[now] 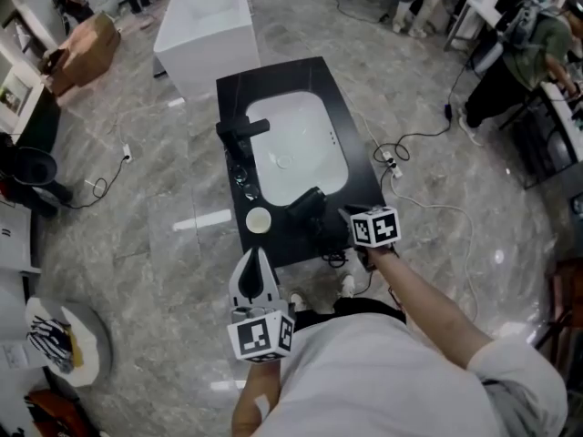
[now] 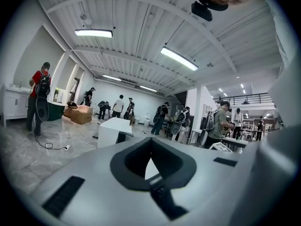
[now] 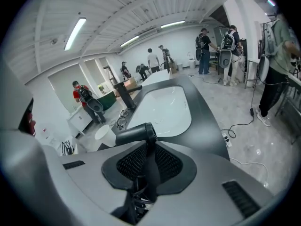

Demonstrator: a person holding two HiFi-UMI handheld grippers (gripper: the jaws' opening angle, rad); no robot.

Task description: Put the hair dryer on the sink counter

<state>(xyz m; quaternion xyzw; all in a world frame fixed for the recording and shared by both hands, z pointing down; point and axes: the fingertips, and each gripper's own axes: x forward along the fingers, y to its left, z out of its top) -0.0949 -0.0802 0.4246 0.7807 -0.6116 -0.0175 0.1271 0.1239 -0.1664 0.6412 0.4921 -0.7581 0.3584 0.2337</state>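
Observation:
The black hair dryer (image 1: 308, 206) is at the near end of the black sink counter (image 1: 273, 76), just below the white basin (image 1: 296, 148). My right gripper (image 1: 335, 220) is shut on its handle. In the right gripper view the handle runs down between the meshed pads of my right gripper (image 3: 149, 161), the hair dryer (image 3: 136, 133) barrel lies crosswise above the jaws, and its cord hangs below. Whether the dryer touches the counter (image 3: 207, 112) I cannot tell. My left gripper (image 1: 257, 255) is shut and empty in front of the counter's near edge, and in its own view my left gripper (image 2: 150, 147) points level across the room.
A black faucet (image 1: 241, 130) stands at the basin's left, with small items (image 1: 242, 178) and a round white cup (image 1: 259, 220) along the left rim. A white cabinet (image 1: 205, 21) stands beyond the counter. Cables and a power strip (image 1: 390, 162) lie on the floor at right. People stand farther off.

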